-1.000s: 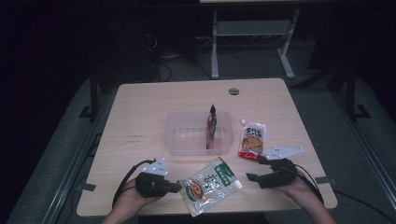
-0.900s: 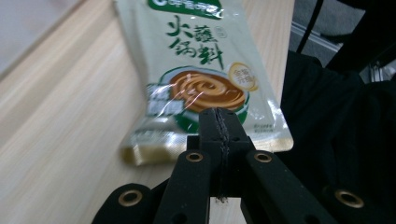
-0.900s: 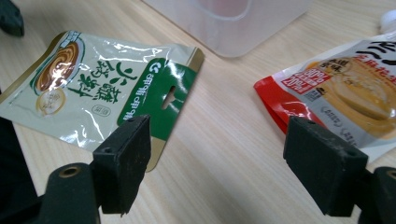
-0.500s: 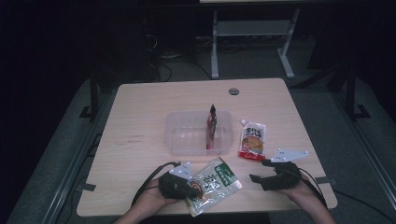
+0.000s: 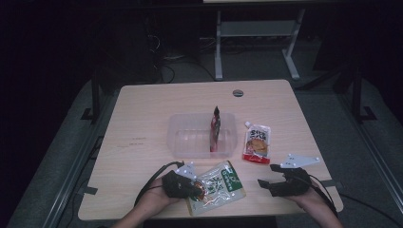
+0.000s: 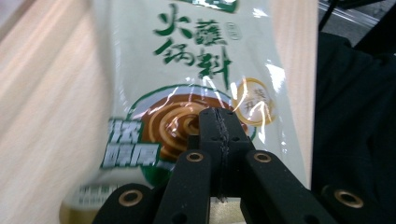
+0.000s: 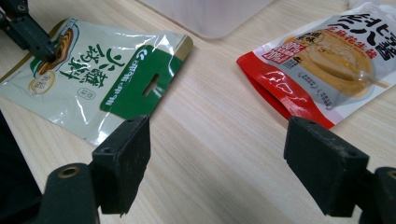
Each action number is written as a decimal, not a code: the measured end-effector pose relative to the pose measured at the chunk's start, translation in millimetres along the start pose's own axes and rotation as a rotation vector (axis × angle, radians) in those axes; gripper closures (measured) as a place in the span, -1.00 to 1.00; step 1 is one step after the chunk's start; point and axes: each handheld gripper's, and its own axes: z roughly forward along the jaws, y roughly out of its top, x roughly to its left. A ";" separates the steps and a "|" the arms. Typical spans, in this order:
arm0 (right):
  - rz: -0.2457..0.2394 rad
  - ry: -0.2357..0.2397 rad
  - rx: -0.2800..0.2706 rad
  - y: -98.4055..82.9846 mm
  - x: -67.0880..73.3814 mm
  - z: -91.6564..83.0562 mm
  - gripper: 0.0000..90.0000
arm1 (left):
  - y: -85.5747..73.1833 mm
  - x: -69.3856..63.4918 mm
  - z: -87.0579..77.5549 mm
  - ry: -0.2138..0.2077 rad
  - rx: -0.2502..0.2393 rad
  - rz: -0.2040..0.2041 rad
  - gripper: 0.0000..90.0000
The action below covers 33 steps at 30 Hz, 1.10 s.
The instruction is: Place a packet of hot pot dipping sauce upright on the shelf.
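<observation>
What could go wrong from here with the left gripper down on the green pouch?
1. The left gripper is shut with its tips on top of the green pouch, not around an edge; the glossy film may slide instead of lifting.
2. The pouch lies near the table's front edge; a push could send it off.
3. The right gripper stands open, not steadying it.
</observation>
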 end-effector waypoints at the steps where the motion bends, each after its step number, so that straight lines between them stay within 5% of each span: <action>1: -0.001 0.001 0.000 0.2 -0.1 0.3 -0.50 | -0.7 1.3 -1.0 0.012 -0.001 -0.001 1.00; 12: -0.008 0.014 0.014 1.0 0.8 3.9 -0.50 | -3.7 9.6 -10.4 0.051 -0.023 -0.028 0.95; 16: -0.004 0.015 0.011 1.0 0.3 3.6 -0.51 | 3.7 12.5 -17.7 0.056 -0.058 -0.010 0.73; 23: -0.008 0.014 0.016 0.8 0.6 4.5 -0.52 | 18.3 20.7 -17.3 0.048 -0.068 0.016 -0.01; 33: -0.010 0.021 0.017 0.9 0.4 5.1 -0.52 | 10.7 26.8 1.5 0.058 -0.010 0.027 -0.27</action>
